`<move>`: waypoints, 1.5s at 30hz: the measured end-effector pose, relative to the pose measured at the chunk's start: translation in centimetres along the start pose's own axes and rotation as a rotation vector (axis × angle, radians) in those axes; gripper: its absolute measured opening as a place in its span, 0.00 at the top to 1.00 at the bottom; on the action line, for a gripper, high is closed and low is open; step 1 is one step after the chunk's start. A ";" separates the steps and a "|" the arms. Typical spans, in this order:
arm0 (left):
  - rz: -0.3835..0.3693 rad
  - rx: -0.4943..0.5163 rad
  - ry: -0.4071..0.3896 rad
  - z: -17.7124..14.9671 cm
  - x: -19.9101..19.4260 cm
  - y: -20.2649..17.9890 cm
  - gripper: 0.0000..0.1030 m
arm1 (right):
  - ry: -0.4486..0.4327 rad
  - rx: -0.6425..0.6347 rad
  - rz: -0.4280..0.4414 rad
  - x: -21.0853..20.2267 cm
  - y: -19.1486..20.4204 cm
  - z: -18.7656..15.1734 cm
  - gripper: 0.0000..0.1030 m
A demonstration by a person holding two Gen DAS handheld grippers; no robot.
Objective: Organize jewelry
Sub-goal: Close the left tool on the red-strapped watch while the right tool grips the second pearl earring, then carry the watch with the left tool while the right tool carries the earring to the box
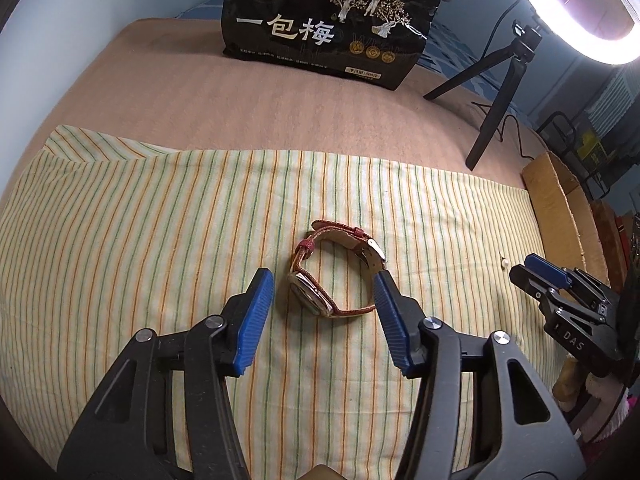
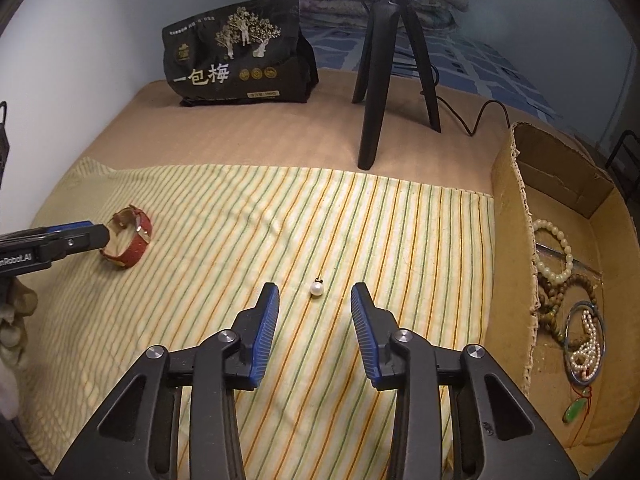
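Observation:
A red-strap wristwatch (image 1: 334, 276) lies on the striped cloth (image 1: 160, 220), between the blue pads of my open left gripper (image 1: 324, 280); the right pad is close to the strap. The watch also shows in the right wrist view (image 2: 130, 242), with the left gripper (image 2: 94, 236) beside it. A small white pearl pendant (image 2: 316, 289) lies on the cloth just ahead of my open right gripper (image 2: 315, 294). The pearl (image 1: 505, 263) and the right gripper (image 1: 536, 270) also show at the right of the left wrist view.
A cardboard box (image 2: 506, 184) at the right holds bead bracelets (image 2: 554, 250), a pearl string (image 2: 586, 350) and a green pendant (image 2: 574, 410). A black snack bag (image 2: 236, 52) and a black tripod (image 2: 384, 64) with a cable stand behind the cloth. A ring light (image 1: 576, 8) glows above.

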State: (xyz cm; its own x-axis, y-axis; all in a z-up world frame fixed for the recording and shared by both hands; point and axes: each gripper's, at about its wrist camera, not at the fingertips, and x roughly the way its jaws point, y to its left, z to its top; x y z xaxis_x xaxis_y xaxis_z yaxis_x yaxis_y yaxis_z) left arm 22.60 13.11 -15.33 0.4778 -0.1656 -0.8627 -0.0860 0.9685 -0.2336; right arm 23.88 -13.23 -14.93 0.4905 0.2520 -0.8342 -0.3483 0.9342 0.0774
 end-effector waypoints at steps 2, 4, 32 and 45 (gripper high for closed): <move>0.001 -0.001 0.003 0.1 0.2 0.0 0.50 | 0.005 0.004 -0.005 0.4 -0.1 0.1 0.67; 0.002 -0.003 0.003 0.2 0.4 0.1 0.50 | 0.009 0.007 -0.004 0.8 -0.1 0.2 0.68; 0.023 -0.015 0.012 0.9 1.9 0.9 0.85 | 0.035 -0.018 0.023 2.6 0.0 0.7 0.93; 0.015 -0.009 -0.045 1.2 -0.8 0.2 0.86 | -0.002 -0.009 0.066 0.2 -0.1 0.0 0.94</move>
State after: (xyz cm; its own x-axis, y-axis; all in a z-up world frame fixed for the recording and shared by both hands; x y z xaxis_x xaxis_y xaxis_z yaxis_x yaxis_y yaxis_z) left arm 23.24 13.63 -14.14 0.5152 -0.1423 -0.8452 -0.1014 0.9691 -0.2250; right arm 23.96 -13.25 -15.12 0.4683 0.3132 -0.8262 -0.3866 0.9135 0.1272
